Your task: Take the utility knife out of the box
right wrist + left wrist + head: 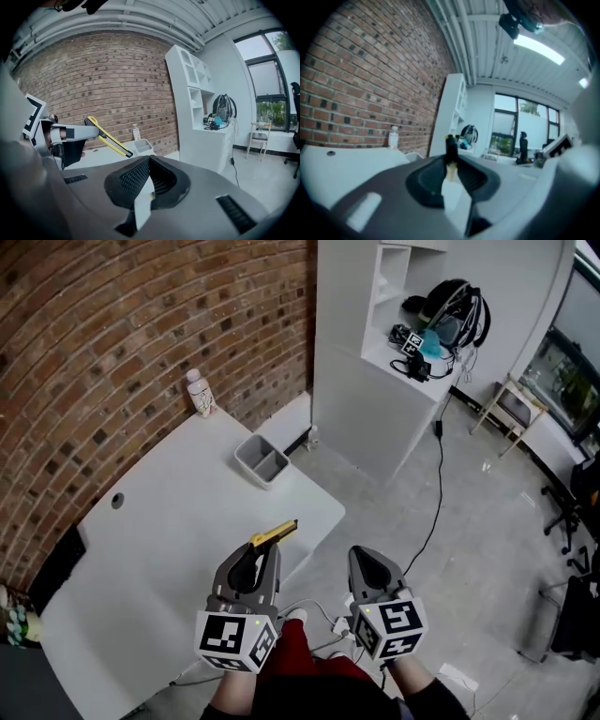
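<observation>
Bottle [200, 393], table [159, 540], brick wall [122, 343], white shelf [361, 399]

Grey left gripper [265, 547] and right gripper [362, 555], each with a marker cube [234, 638] (black-and-white squares).

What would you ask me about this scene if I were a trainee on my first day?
1. True or false: the yellow knife is lying inside the grey box.
2. Which gripper holds the knife? A) left B) right C) neither
3. Fill in the gap: the bottle stands on the white table close to the ___ wall.

Key
1. False. The knife is out of the box and clamped in a gripper near the table's front edge.
2. A, the left gripper.
3. Brick.
</observation>
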Demonstrator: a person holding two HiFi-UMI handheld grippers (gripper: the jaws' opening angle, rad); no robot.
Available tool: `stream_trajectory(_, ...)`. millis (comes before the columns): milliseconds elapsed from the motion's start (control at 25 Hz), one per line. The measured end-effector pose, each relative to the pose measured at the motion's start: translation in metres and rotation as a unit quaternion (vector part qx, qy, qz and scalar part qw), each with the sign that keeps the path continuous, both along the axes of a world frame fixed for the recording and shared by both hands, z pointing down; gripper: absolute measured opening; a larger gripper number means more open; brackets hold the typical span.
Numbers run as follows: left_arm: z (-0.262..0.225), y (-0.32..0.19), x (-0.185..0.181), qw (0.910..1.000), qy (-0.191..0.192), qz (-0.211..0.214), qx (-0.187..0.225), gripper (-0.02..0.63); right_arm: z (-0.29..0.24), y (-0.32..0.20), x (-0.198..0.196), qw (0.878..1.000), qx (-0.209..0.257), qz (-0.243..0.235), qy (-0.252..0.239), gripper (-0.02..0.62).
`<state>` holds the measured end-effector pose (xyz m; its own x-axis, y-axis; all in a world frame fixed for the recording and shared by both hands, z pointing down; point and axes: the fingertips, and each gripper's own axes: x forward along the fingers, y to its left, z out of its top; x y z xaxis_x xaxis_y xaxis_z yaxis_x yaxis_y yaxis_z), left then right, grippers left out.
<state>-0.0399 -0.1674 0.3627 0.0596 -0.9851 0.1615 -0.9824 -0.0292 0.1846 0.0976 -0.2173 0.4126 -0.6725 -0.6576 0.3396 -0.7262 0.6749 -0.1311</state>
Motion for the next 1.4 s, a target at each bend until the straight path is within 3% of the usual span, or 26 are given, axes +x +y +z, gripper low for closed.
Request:
stream_trajectory(560,0.008,0.091,-0.029,0.9918,-0.006,-0.127,-0.013,0.071,0.001,0.046,-0.042,0.993,0.001,-0.120,-0.007,0.008)
stream_trajectory(1120,0.027,0.192,-0.049,0.9708,0.002,-0.238,-0.034,0.071,0.016,0.119,-0.083,0.971,-0.008,-0.239,0.004,0.008)
stream_trajectory(1400,0.030,0.227,-0.050,0.9618,0.002,-0.271,-0.037,0.071,0.018,0.142,-0.091,0.962,-0.016,-0.273,0.004,0.008)
